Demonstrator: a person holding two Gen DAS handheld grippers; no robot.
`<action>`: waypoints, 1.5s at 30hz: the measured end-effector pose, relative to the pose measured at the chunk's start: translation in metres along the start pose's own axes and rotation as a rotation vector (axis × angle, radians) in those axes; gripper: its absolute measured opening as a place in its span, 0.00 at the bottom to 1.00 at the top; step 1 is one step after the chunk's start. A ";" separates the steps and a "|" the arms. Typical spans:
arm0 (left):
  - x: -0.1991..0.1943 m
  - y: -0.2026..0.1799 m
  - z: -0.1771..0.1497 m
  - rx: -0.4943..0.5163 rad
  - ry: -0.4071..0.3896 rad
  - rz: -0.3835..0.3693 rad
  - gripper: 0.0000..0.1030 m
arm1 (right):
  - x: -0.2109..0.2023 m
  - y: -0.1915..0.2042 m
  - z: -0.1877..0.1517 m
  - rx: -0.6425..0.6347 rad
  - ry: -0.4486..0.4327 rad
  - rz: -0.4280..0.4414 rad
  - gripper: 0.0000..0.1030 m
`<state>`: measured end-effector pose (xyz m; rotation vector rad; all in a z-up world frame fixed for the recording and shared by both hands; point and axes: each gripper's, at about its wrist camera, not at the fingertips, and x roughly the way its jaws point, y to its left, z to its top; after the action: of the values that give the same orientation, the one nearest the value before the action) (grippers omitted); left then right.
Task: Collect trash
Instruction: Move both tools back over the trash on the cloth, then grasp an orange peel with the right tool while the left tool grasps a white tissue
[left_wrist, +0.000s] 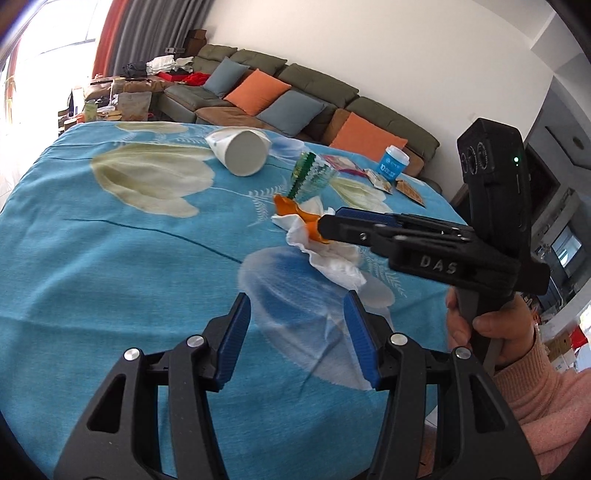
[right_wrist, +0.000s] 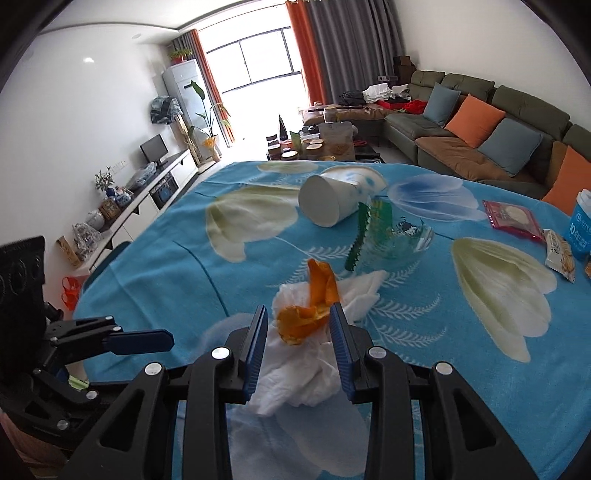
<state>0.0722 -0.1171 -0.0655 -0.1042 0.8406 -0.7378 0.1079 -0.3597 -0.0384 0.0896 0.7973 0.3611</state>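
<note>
The orange peel (right_wrist: 308, 310) is seen lying on a crumpled white tissue (right_wrist: 314, 369) on the blue flowered tabletop (right_wrist: 147, 280), toward the near edge and about midway along it. The relation that governs the coming move is given in the right wrist view: the peel lies directly ahead of the right hand-held gripper (right_wrist: 299, 345), between its two blue pads (right_wrist: 256, 350), with its long axis rising up and away from the fingers; the jaws are shown part open and flanking the peel, and firm contact cannot be confirmed, so no grip is read. The left hand-held gripper (left_wrist: 297, 334) is shown about half open with nothing between its pads; from it the peel (left_wrist: 295, 214) and tissue (left_wrist: 332, 258) lie ahead and to the right, farther off, so the right hand is judged the nearer. The left wrist view alone shows the right hand-held gripper (left_wrist: 328, 221) side-on, its tip reaching the peel just above the tissue, together with the hand (left_wrist: 491, 332) and pink sleeve (left_wrist: 546, 398) behind it. The right wrist view alone shows the pads' alignment about the peel. Farther toward the far edge, a tipped paper cup (right_wrist: 328, 201), a clear green-edged wrapper (right_wrist: 384, 236) and, by the right edge, snack packets (right_wrist: 513, 218) are shown.
</note>
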 end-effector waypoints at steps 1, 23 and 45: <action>0.002 0.001 0.001 0.000 0.004 0.000 0.50 | 0.001 -0.001 -0.001 -0.003 0.000 0.001 0.31; 0.032 -0.015 0.016 -0.007 0.065 -0.063 0.56 | -0.022 -0.040 -0.010 0.088 -0.057 0.086 0.13; 0.055 -0.015 0.020 -0.048 0.120 -0.035 0.06 | -0.039 -0.065 -0.010 0.203 -0.114 0.180 0.12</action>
<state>0.1020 -0.1666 -0.0818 -0.1185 0.9736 -0.7625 0.0939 -0.4351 -0.0324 0.3704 0.7125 0.4402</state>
